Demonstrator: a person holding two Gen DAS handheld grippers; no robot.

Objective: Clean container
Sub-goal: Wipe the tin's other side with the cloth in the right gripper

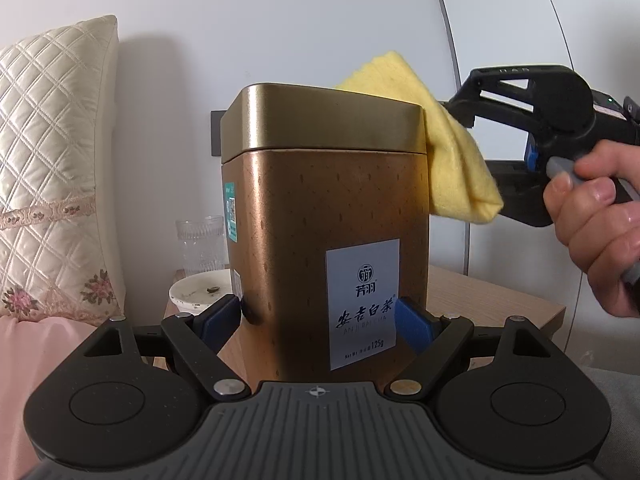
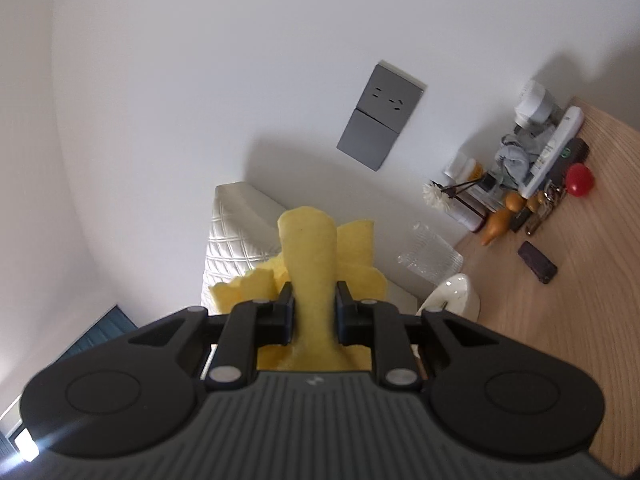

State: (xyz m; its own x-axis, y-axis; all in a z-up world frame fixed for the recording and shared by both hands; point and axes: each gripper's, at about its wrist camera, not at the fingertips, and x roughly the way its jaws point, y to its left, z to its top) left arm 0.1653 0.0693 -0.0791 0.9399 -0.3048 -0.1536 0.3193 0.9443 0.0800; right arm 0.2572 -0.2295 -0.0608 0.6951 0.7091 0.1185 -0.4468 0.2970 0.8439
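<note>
A bronze tea tin [image 1: 320,208] with a gold lid and a white label stands upright in the left wrist view. My left gripper [image 1: 318,320] is shut on its lower part, one blue pad on each side. My right gripper [image 2: 314,312] is shut on a yellow cloth [image 2: 310,264]. In the left wrist view the yellow cloth [image 1: 452,152] hangs against the tin's upper right corner, touching the lid edge, with the right gripper [image 1: 500,140] behind it at the right. The tin is hidden in the right wrist view.
A wooden bedside table [image 1: 480,300] lies under the tin. A ribbed glass [image 1: 202,246] and a white dish [image 1: 200,290] stand behind left. A quilted pillow [image 1: 52,168] is at the left. Remotes, bottles and a phone [image 2: 536,262] crowd the table's far end. A wall socket [image 2: 380,116] is above.
</note>
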